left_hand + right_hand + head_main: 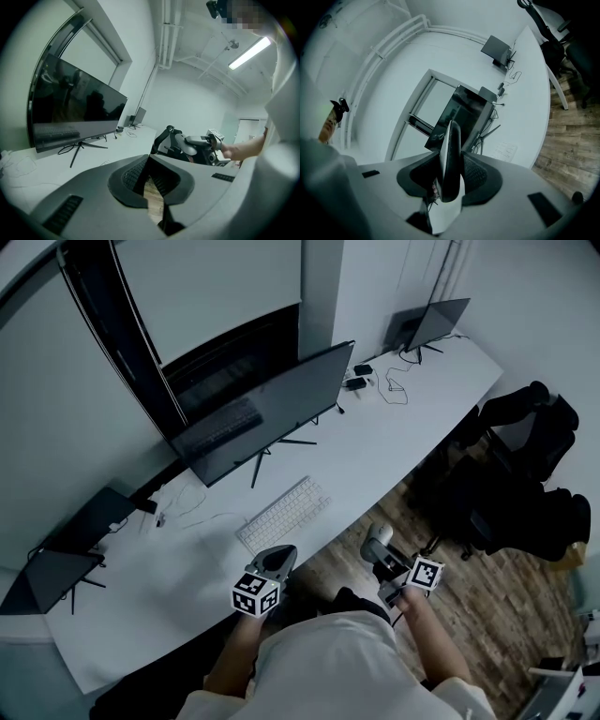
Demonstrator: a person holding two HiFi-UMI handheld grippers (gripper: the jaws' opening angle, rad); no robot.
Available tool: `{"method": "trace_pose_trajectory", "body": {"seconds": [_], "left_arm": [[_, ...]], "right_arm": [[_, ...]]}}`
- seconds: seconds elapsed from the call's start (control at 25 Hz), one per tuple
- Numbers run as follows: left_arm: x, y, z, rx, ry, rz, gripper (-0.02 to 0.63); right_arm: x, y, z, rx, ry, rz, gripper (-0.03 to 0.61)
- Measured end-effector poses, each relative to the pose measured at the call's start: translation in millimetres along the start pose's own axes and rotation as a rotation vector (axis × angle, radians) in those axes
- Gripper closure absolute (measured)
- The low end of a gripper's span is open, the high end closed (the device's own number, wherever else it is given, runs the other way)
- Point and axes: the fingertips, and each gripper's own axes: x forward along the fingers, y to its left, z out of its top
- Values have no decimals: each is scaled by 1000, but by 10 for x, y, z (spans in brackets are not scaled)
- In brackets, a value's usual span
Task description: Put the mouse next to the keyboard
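Observation:
A white keyboard [284, 513] lies on the long white desk [412, 418], in front of a wide black monitor [262, 413]. My right gripper [377, 540] hovers over the wooden floor just off the desk's front edge, to the right of the keyboard. It is shut on a pale mouse [450, 159], held on edge between the pads. The right gripper view also shows the keyboard [506, 151] and the monitor [466, 115] ahead. My left gripper [278, 559] hangs at the desk edge below the keyboard. Its jaws meet with nothing held [149, 161].
A second monitor [427, 324] stands at the desk's far right with cables [394, 381] and small black devices beside it. Another dark screen [56, 573] sits at the left end. Black office chairs [525, 456] stand on the wooden floor [487, 596] to the right.

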Motion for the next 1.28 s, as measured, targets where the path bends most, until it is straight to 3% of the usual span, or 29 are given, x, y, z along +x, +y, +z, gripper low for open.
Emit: {"method": "trace_pose_trajectory", "body": {"seconds": [0.36,0.68,1.28], "left_arm": [[199,159,89,-12,9,42,595],[515,351,200,-48,7,123,595],[1082,466,374,-147,-6,315,595]], "right_arm": [[221,-190,209,22,31,12,425],[607,-425,554,13,119,65,425],[1235,-956,1096,25,378,112,425]]}}
